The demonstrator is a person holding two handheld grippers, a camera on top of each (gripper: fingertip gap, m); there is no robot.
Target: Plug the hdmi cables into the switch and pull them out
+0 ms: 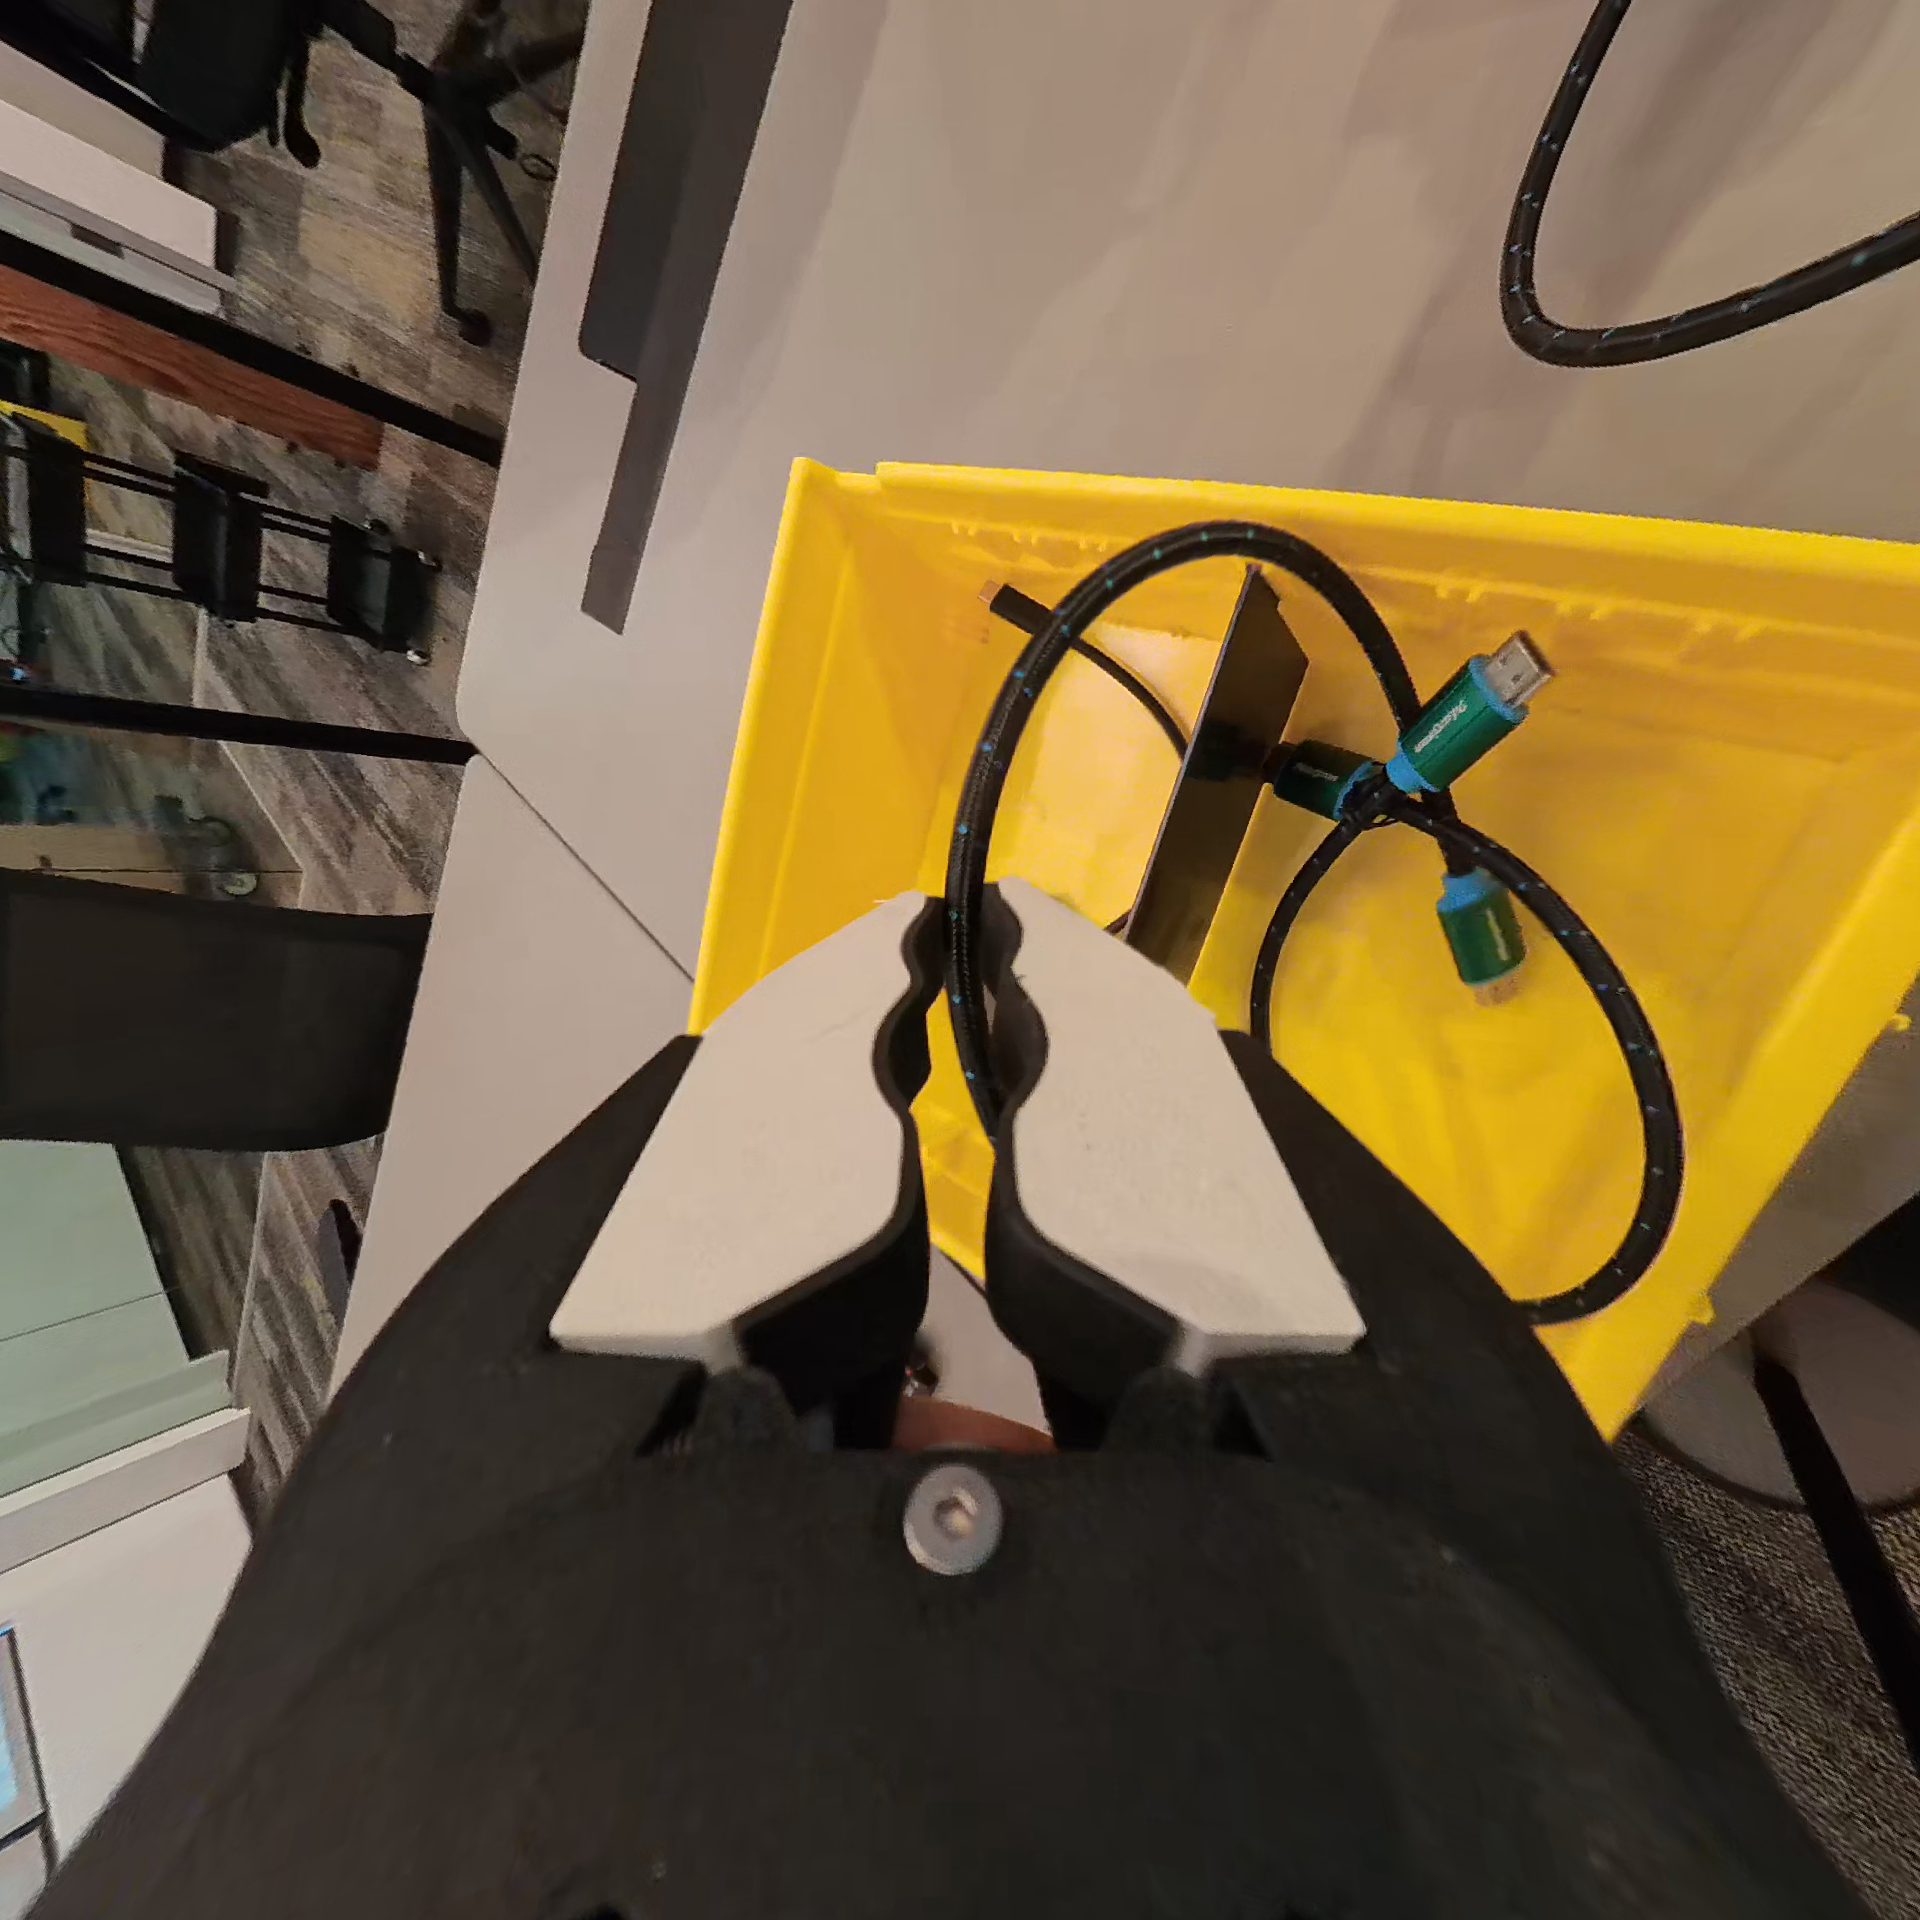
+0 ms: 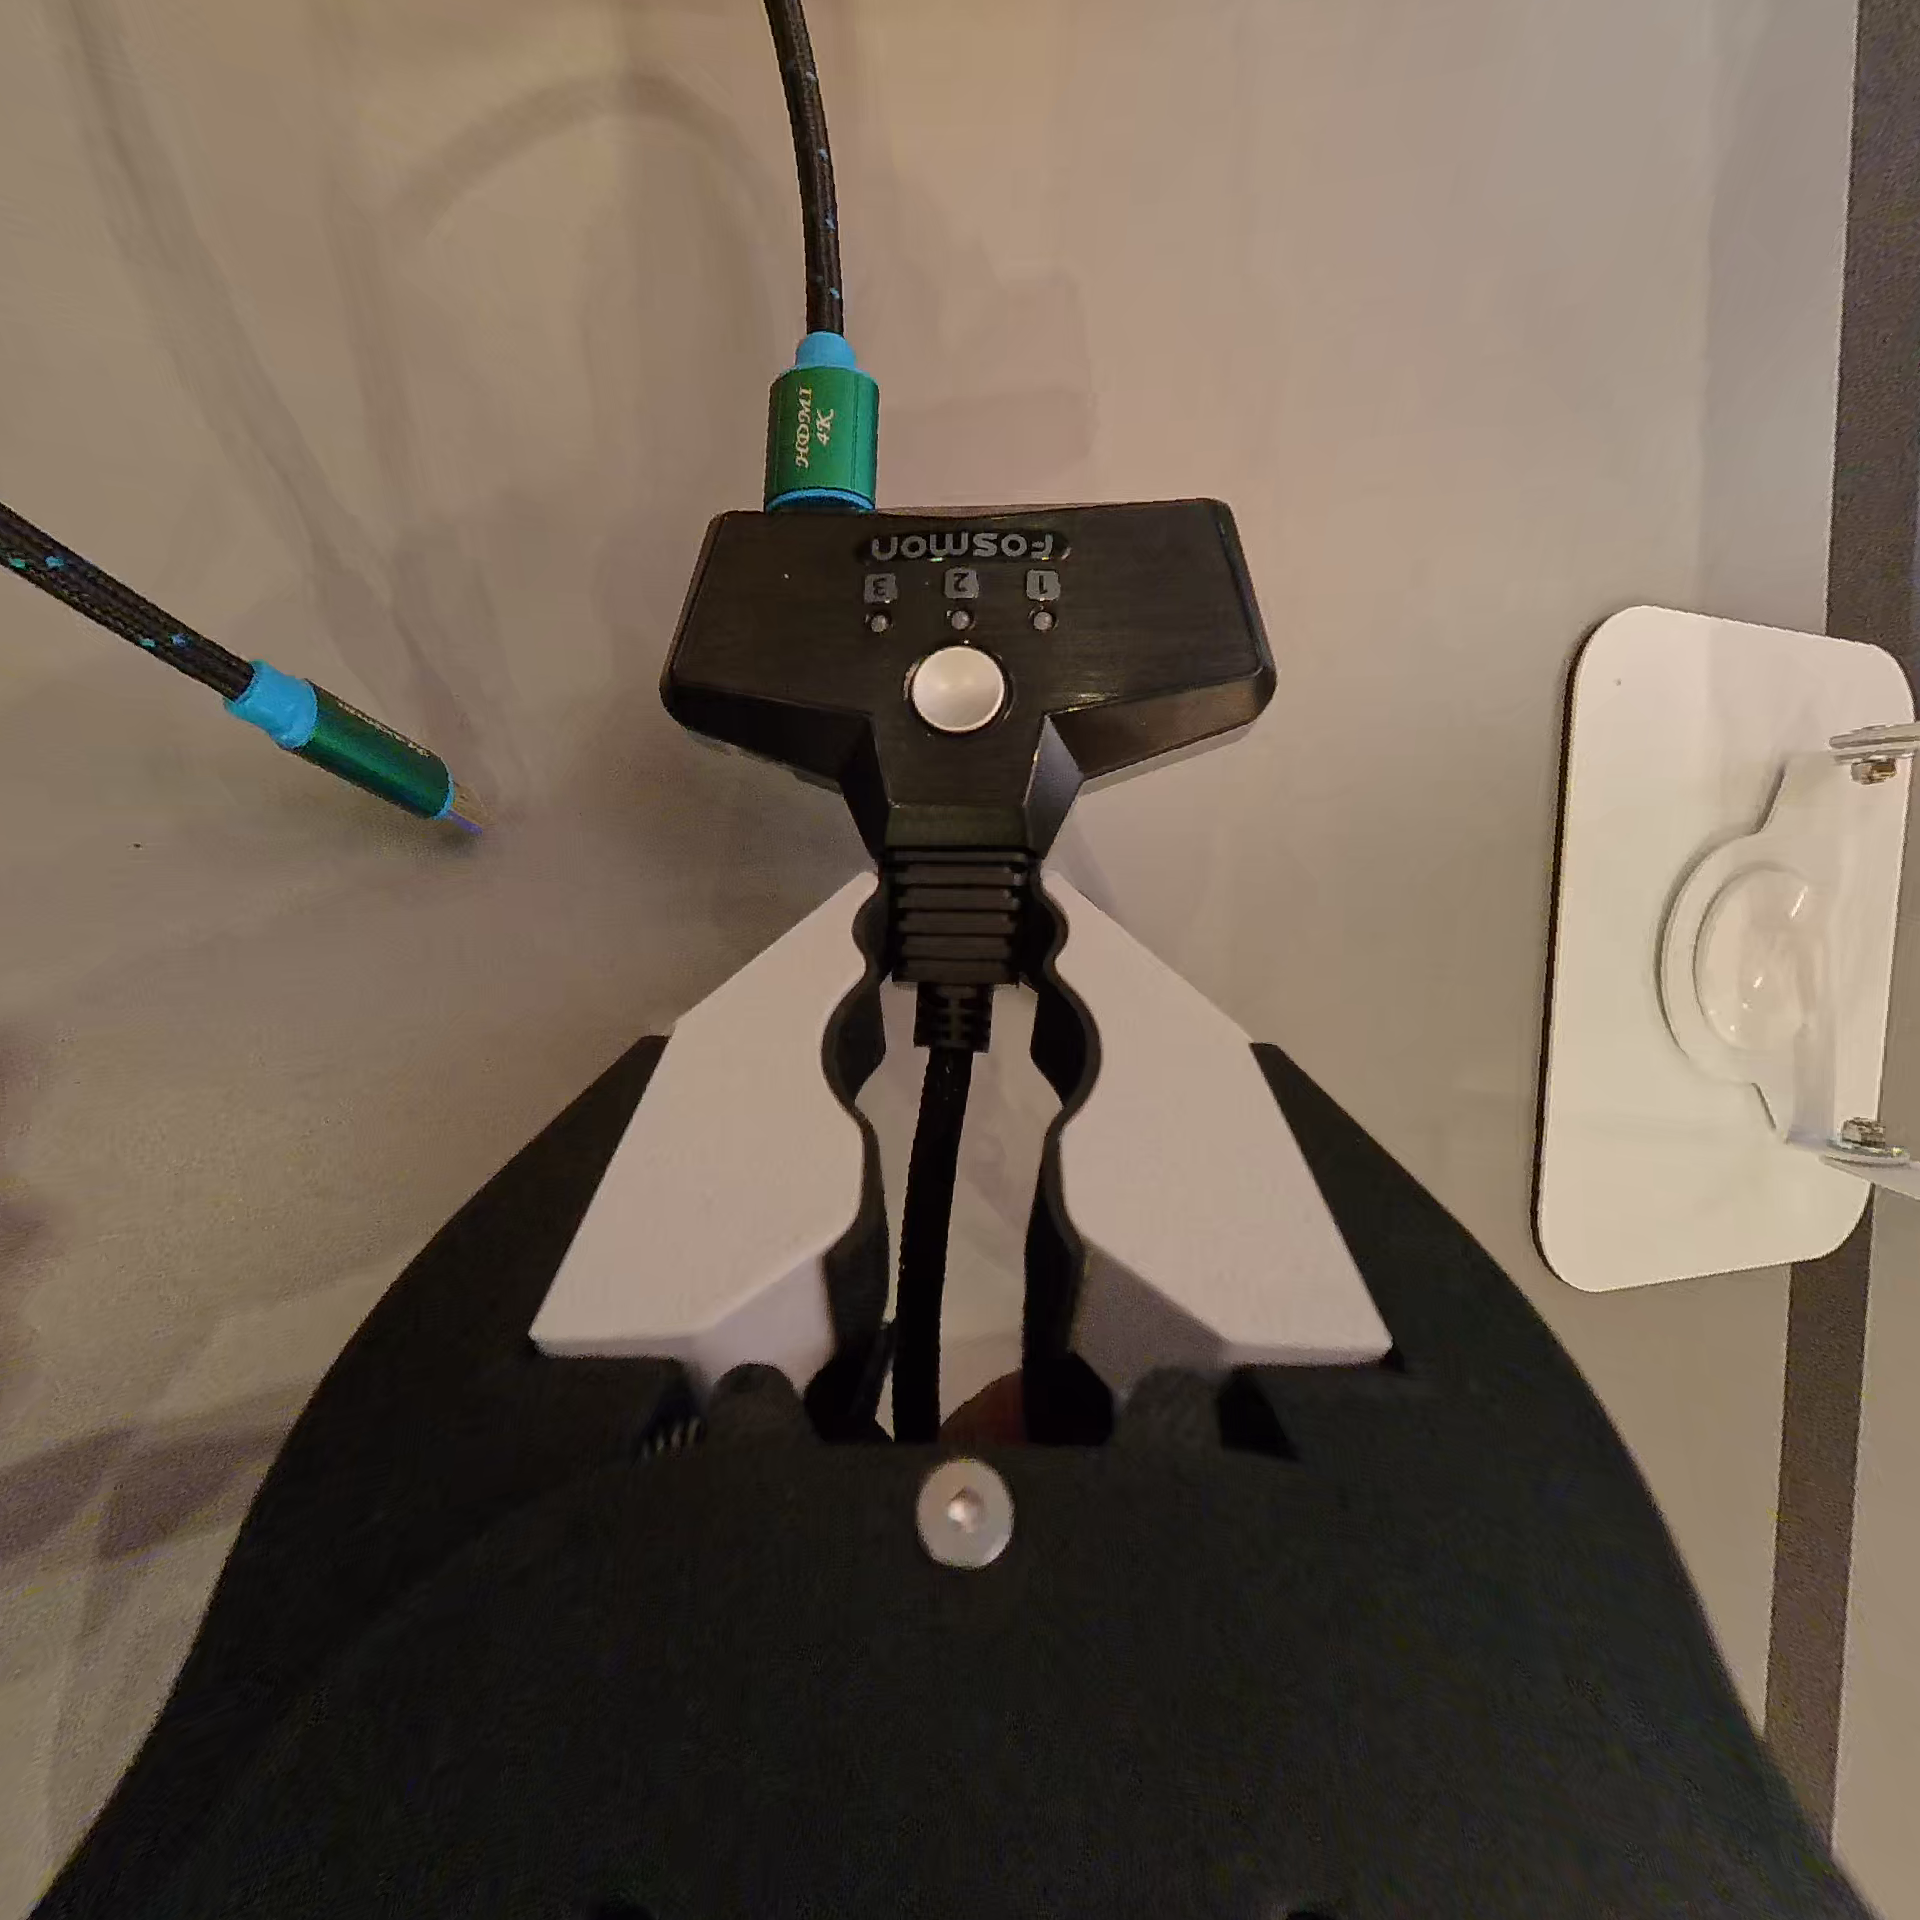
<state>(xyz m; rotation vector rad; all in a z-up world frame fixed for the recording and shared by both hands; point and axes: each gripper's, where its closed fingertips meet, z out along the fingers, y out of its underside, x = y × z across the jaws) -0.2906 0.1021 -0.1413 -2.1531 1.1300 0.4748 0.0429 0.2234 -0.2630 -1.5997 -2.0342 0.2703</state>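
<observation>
Right claw (image 2: pixel 961 914): jaws narrow, clamped on the ribbed strain-relief collar of the HDMI switch (image 2: pixel 966 644). The switch's black body sticks out just past my fingertips (image 2: pixel 790 935), button face toward the camera; its own black lead runs back between the fingers. One green HDMI plug (image 2: pixel 821 442) is seated in the far edge of the switch, at the left end as seen, and its braided black cable (image 2: pixel 810 177) rises out of frame. A second green plug (image 2: pixel 364 743) lies loose on the grey worktop (image 2: pixel 1351 312), well left of the switch, tip pointing toward it, not touching. Right of the switch, a white plate with a clear dome mount (image 2: pixel 1714 956) sits at the worktop edge.

Left claw (image 1: pixel 961 914): jaws nearly together, closed on a braided black cable (image 1: pixel 977 790) with blue flecks, which passes between the fingers. Beyond the tips, that cable loops up inside a yellow bin (image 1: pixel 1662 1039). In the bin, a dark flat panel (image 1: pixel 1226 769) stands on edge. Right of the panel, a green plug (image 1: pixel 1465 717) points up and away; another green plug (image 1: pixel 1481 935) hangs below it, tip down. A third, darker plug (image 1: pixel 1320 784) sits against the panel; whether it is plugged in I cannot tell. Above the bin, another braided loop (image 1: pixel 1558 239) lies on the worktop.
</observation>
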